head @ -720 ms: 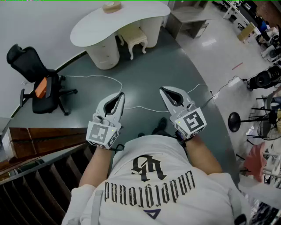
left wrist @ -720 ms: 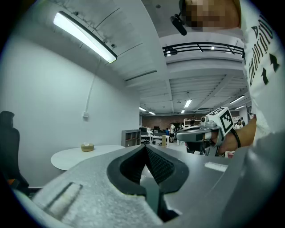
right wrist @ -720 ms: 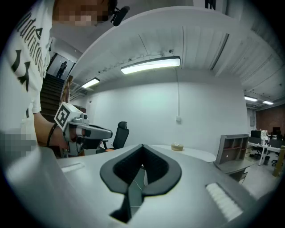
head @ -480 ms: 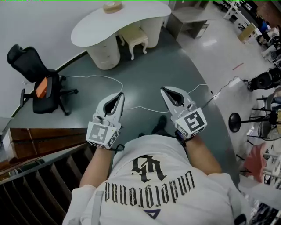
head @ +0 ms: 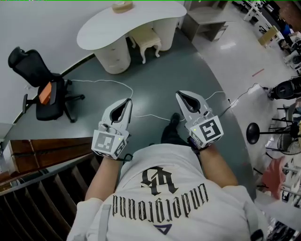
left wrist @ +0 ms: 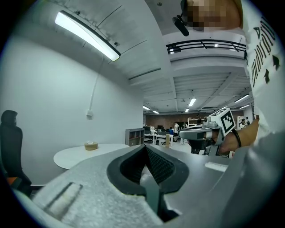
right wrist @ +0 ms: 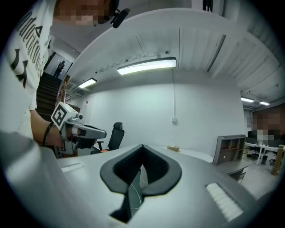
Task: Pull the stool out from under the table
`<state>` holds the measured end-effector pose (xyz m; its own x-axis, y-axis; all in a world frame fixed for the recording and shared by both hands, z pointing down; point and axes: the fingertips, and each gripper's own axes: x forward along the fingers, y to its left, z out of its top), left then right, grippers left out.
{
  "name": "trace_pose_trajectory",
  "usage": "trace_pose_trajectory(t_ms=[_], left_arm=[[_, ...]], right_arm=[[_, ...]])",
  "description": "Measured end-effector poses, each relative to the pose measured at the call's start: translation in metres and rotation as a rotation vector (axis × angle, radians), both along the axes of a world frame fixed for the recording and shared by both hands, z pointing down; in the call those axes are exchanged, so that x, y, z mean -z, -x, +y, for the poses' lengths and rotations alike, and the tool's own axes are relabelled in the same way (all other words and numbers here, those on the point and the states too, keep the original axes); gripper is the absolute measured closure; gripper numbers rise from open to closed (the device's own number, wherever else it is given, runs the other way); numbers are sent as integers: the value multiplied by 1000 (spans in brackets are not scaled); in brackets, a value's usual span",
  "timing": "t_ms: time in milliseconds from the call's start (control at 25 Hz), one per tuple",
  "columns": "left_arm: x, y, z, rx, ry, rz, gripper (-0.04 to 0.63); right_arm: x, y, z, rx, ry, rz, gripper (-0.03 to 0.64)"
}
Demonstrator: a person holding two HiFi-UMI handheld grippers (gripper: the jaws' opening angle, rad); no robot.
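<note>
Open-plan office: swivel chair [head: 43, 92], shelving [right wrist: 231, 149], striplight [left wrist: 87, 35].

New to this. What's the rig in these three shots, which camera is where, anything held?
No robot: a person holds a grey two-jaw gripper in each hand, left gripper and right gripper. The top-down picture comes from a head camera; the other two from cameras riding on each gripper, looking along its jaws. Both grippers are shut, holding nothing. Ahead: a white curved table, a small tan round container on it, a cream stool partly under it. A black office chair stands left.
</note>
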<state>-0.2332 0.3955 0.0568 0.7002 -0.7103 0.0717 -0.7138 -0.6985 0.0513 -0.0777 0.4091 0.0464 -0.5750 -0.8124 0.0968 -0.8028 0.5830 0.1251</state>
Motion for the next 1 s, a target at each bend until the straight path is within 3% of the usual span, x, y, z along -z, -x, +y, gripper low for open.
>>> trace_pose_trajectory(t_ms=[360,600,1000], left_arm=[[-17,-36,-63,21,14,-16,586],[-28,-82,-131,37,41,-25,586],[-35,-161,-248,137,55,-30,586]], right_arm=[[-17,-47,-66,-12,-9,8,615],[-27,-90,-138,20,7,18,615],[-40,-185,-252,104,42,20,615]])
